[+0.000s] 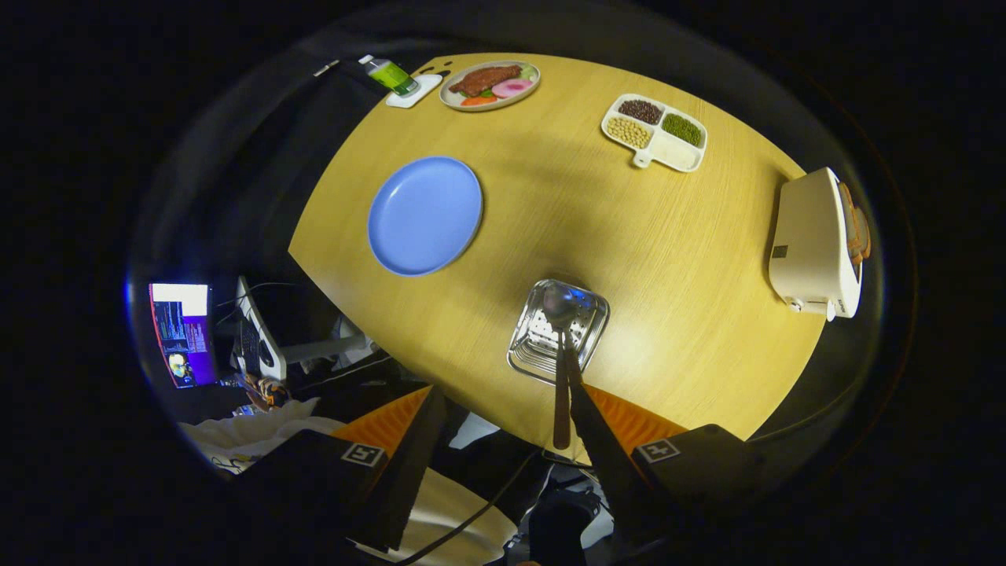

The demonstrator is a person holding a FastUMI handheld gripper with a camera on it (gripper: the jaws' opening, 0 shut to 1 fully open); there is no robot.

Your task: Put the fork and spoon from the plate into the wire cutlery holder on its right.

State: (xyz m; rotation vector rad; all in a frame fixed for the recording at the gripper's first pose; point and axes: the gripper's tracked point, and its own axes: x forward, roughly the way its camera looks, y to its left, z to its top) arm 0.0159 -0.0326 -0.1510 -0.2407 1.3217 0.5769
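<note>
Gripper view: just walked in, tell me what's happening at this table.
A person's handheld gripper hangs above the wire cutlery holder, its fingers spread open. A spoon stands in the holder, bowl down, its handle leaning against one finger rather than clamped. The blue plate to the holder's left lies bare, so the cutlery looks already moved off it. I can't make out a fork inside the holder.

Claw (503,409) held high — fingers spread apart.
</note>
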